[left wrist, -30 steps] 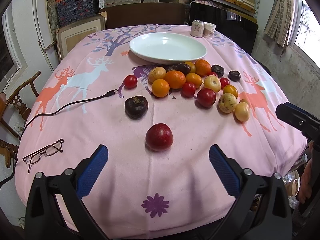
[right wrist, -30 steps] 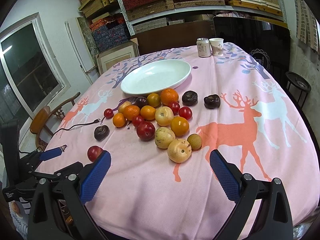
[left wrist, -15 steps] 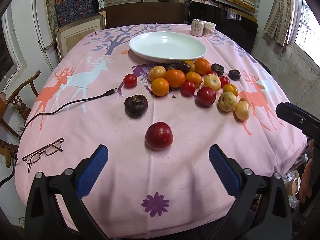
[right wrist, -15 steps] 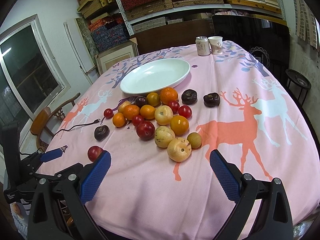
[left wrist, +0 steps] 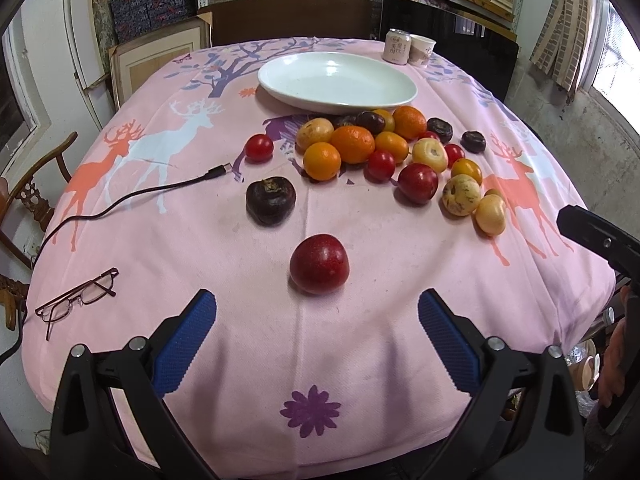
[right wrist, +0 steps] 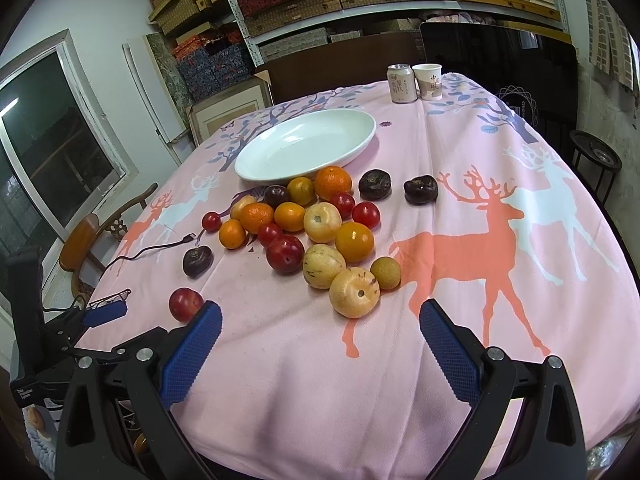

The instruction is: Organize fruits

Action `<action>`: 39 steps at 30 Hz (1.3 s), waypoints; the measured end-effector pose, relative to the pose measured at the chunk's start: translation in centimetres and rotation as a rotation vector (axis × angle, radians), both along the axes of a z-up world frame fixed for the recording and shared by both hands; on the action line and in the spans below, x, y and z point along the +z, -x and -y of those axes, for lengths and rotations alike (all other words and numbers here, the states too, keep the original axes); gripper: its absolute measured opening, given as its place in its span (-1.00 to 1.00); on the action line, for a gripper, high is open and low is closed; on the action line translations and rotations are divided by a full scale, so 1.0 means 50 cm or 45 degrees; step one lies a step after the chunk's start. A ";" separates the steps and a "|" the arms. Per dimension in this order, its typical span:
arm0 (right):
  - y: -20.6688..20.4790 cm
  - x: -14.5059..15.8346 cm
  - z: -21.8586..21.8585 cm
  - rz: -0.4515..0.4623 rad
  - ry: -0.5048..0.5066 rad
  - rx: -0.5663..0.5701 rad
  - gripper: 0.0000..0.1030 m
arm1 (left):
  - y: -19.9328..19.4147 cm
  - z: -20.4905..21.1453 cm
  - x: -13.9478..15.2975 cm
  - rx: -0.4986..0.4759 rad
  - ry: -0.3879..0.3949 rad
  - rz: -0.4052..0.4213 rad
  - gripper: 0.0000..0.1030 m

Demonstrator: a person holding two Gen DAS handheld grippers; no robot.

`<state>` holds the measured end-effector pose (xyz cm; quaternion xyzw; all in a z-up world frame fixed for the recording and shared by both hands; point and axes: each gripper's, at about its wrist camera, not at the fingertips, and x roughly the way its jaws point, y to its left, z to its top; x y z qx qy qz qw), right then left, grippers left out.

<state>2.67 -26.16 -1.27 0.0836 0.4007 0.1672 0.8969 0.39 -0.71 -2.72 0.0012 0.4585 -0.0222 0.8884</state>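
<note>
A pile of several fruits (left wrist: 376,148) (right wrist: 312,224), oranges, red plums, yellow pears and dark ones, lies on the pink tablecloth in front of an empty white plate (left wrist: 338,80) (right wrist: 306,146). A lone red plum (left wrist: 319,264) (right wrist: 185,304) sits nearest, just ahead of my left gripper (left wrist: 318,320), which is open with nothing between its blue pads. A dark fruit (left wrist: 271,201) (right wrist: 197,261) lies behind the plum. My right gripper (right wrist: 320,332) is open and holds nothing, just short of a yellow pear (right wrist: 354,292).
A black cable (left wrist: 132,200) and a pair of glasses (left wrist: 78,300) lie on the left of the round table (left wrist: 192,264). A can (left wrist: 397,46) (right wrist: 401,83) and a paper cup (left wrist: 421,50) (right wrist: 429,81) stand behind the plate. A wooden chair (right wrist: 86,240) stands at the left.
Both grippers have edged slightly forward toward the fruit; the fruit has not moved and both grippers stay open.
</note>
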 end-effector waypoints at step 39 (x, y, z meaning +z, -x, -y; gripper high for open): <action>-0.049 -0.075 -0.004 0.099 0.166 0.045 0.93 | -0.113 -0.014 -0.096 -0.103 0.177 -0.011 0.46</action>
